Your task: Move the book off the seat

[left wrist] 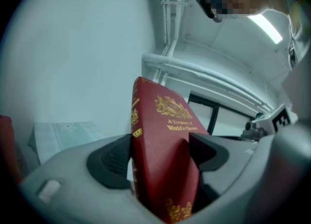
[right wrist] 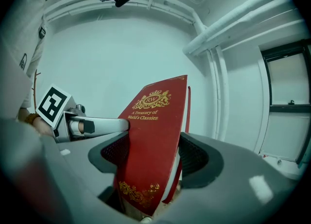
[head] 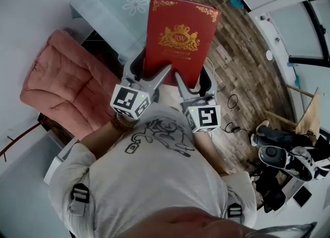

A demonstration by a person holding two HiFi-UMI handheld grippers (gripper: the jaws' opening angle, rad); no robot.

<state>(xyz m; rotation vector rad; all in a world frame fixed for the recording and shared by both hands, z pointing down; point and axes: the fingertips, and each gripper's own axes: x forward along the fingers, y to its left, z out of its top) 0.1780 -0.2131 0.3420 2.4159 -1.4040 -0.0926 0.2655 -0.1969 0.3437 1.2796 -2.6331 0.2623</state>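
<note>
Firmly, the book [head: 179, 30] sits pinched in left tongs [left wrist: 160, 159] and right tongs [right wrist: 155, 155].

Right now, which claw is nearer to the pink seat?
Left. The left claw grips the red book on the side toward the pink seat; the right claw grips the book's other side, farther from the seat.

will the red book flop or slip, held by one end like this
Probably stiff: the red book juts straight from the left gripper and right gripper without sagging. Its smooth cover might slip, though both jaw pairs clamp it. Thick, so likely heavy.
</note>
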